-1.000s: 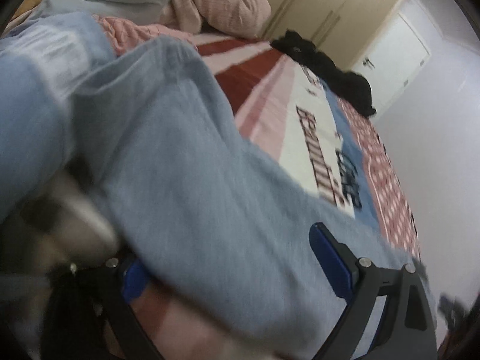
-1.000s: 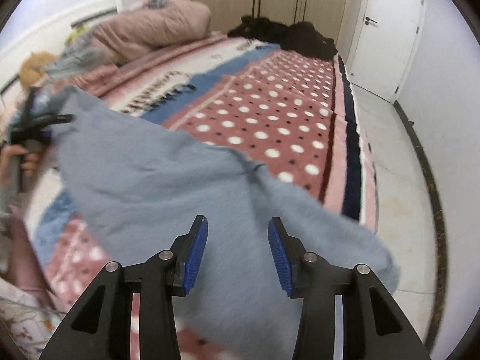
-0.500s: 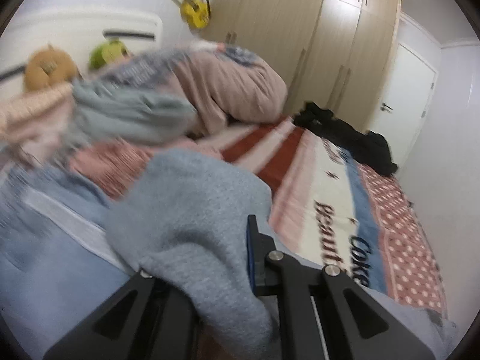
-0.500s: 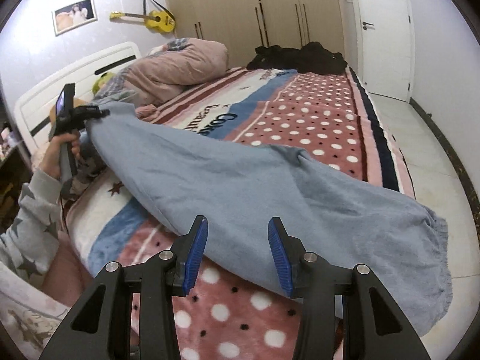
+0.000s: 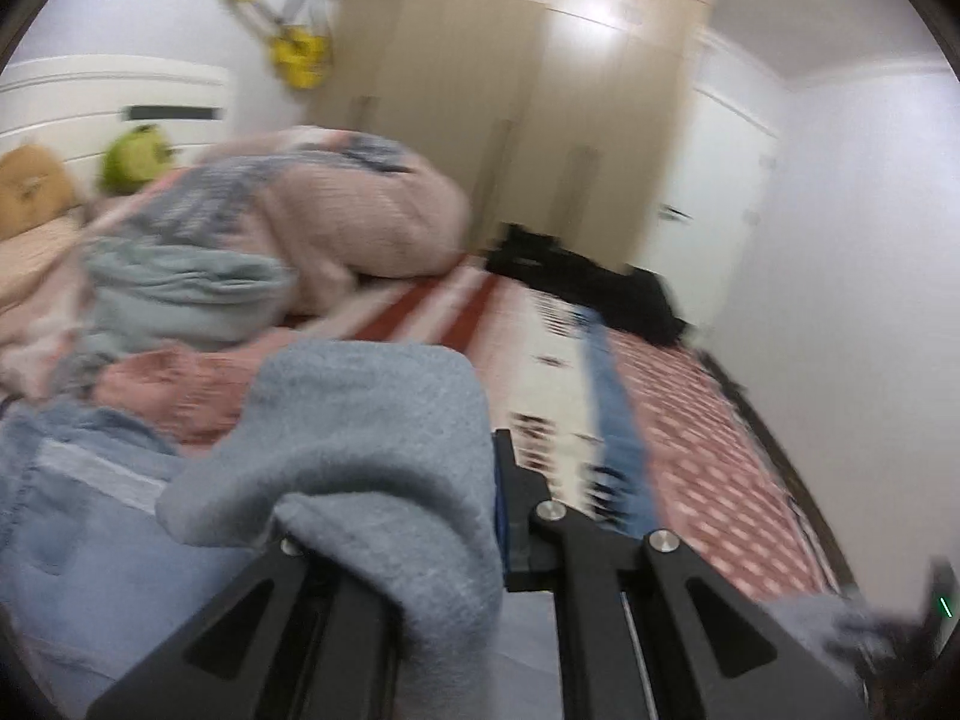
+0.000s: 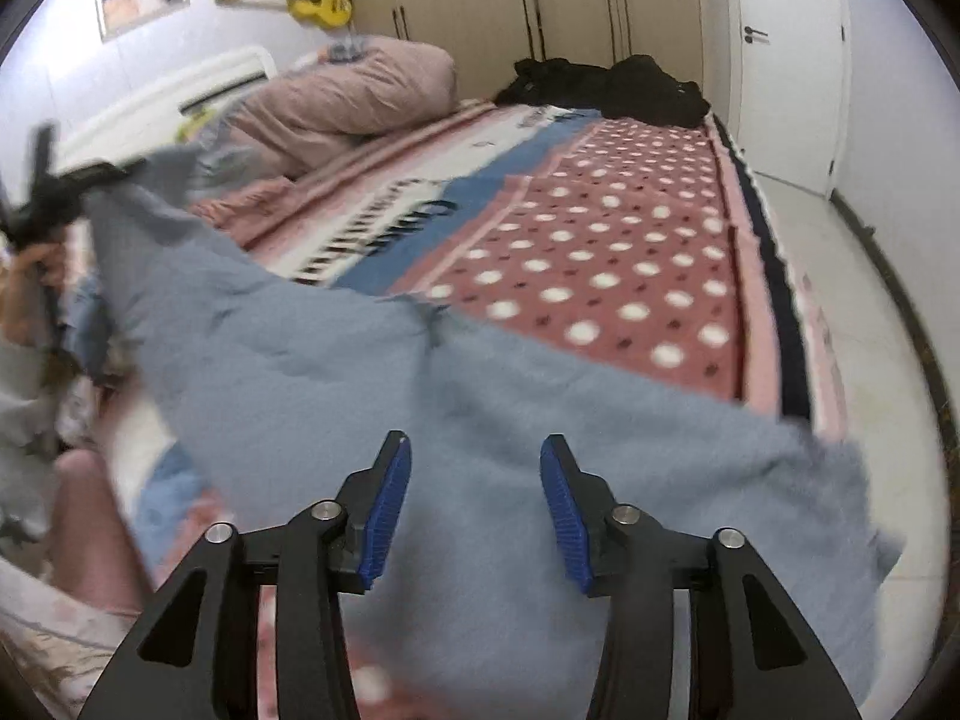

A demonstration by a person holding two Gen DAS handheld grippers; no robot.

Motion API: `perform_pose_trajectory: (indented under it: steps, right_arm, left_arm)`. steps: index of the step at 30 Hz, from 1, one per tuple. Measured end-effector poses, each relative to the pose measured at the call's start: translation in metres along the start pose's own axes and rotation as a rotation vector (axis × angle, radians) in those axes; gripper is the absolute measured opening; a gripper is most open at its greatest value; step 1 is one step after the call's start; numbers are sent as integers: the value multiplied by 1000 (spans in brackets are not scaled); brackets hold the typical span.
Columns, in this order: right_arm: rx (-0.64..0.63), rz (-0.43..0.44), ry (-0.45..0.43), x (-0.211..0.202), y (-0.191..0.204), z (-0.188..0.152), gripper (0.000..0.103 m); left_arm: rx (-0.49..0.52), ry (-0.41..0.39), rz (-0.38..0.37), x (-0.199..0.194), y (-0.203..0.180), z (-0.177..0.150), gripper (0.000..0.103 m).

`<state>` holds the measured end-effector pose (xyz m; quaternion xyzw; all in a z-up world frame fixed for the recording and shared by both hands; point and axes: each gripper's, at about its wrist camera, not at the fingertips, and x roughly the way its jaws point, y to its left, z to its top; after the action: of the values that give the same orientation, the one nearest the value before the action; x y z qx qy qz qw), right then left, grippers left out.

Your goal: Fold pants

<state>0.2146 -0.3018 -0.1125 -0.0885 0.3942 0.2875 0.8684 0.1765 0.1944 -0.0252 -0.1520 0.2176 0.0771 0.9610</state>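
The left gripper [image 5: 456, 516] pinches the pants [image 6: 480, 396] at one end; the right gripper [image 6: 475, 504] (spread, empty) hovers over the far leg, running away rightward.

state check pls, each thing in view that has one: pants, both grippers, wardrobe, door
grey-blue fleece pants: unfolded, one end lifted, rest draped across bed
left gripper: shut on the pants
right gripper: open, jaws just widened, hovering over the pants
beige wooden wardrobe: doors closed
white door: closed

Left tool [image 5: 474, 516] clamped and lifted the pants [image 6: 480, 396]; right tool [image 6: 475, 504] widened.
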Motion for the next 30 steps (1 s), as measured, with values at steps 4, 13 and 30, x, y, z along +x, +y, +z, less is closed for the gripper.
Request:
perform_pose_trajectory:
  steps: [4, 13, 30]
  right_arm:
    - [-32, -108, 83, 20, -29, 15, 55]
    - [289, -276, 50, -18, -136, -21, 81]
    - [509, -302, -39, -17, -181, -39, 8]
  left_arm:
    - [95, 58, -140, 4, -47, -18, 5]
    - [171, 150, -311, 23, -104, -55, 5]
    - [202, 150, -254, 37, -111, -69, 5]
